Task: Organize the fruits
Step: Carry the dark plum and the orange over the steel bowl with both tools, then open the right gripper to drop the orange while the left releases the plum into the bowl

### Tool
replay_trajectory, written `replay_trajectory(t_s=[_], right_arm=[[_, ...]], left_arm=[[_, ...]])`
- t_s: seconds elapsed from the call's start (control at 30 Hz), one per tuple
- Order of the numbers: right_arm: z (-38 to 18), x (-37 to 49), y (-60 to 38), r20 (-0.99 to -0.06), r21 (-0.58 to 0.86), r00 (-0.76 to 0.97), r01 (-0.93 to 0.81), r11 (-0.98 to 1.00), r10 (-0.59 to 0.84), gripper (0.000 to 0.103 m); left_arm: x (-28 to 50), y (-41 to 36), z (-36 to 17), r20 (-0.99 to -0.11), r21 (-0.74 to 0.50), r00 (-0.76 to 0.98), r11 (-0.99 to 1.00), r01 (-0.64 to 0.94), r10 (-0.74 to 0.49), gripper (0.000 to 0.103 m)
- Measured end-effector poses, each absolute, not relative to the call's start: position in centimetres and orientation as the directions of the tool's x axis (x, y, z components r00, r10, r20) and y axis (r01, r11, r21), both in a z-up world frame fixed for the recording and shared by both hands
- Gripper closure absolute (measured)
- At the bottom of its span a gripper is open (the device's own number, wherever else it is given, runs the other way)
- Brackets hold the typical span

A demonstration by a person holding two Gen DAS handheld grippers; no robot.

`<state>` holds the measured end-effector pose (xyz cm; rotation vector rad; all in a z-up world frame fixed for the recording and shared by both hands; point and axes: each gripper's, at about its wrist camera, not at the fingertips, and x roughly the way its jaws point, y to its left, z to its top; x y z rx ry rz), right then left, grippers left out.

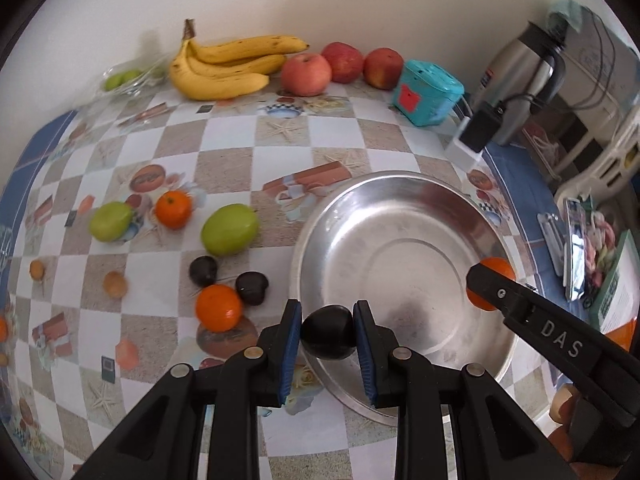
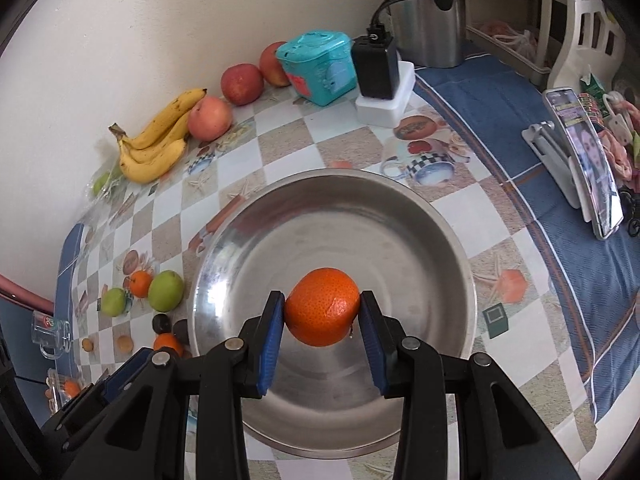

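Note:
My left gripper [image 1: 327, 334] is shut on a dark plum [image 1: 328, 333], held over the near rim of the empty steel bowl [image 1: 400, 216]. My right gripper [image 2: 322, 312] is shut on an orange mandarin [image 2: 322, 306], held above the bowl [image 2: 400, 208]; it shows in the left wrist view [image 1: 490, 280] at the bowl's right rim. Left of the bowl lie two more dark plums [image 1: 203, 270] [image 1: 252, 287], two mandarins [image 1: 219, 307] [image 1: 173, 209] and two green fruits [image 1: 229, 229] [image 1: 110, 221].
Bananas [image 1: 224, 64] and three apples [image 1: 306, 74] lie along the back wall. A teal box [image 1: 428, 92], a charger block [image 1: 478, 128] and a steel kettle [image 1: 520, 76] stand at the back right. A phone on a stand [image 2: 592, 164] is at the right. A glass mug [image 2: 52, 334] sits far left.

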<state>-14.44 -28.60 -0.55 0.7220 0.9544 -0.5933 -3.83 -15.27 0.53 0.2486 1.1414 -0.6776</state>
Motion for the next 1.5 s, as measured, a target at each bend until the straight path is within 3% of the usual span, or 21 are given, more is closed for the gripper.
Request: replay_trajectory(t_s=[0.6, 0.93, 1.03, 1.5], right_arm=[[-3.8, -13.7, -28.4, -0.926, 0.238, 0.369, 0.735, 0.634, -0.08, 0.063], [-2.1, -13.9, -28.4, -0.906, 0.256, 0.41, 0.729, 0.635, -0.105, 0.06], [-1.6, -14.1, -28.5, -0.9, 0.259, 0.42, 0.73, 0.633, -0.116, 0.058], [-1.6, -13.9, -28.0, -0.904, 0.249, 0.412, 0.73, 0.636, -0.119, 0.058]], left_arm=[[-4.9, -17.2, -2.2, -0.921, -0.077, 0.235, 0.739, 0.669, -0.31, 0.072], [-4.6, -17.0, -1.5, -0.916, -0.084, 0.241, 0.74, 0.667, -0.321, 0.049], [-4.1, -16.4, -1.1, -0.914, -0.093, 0.248, 0.761, 0.642, -0.321, 0.041], [1.7, -8.9, -1.5, -0.944, -0.072, 0.278, 0.934, 0.349, -0.177, 0.041]])
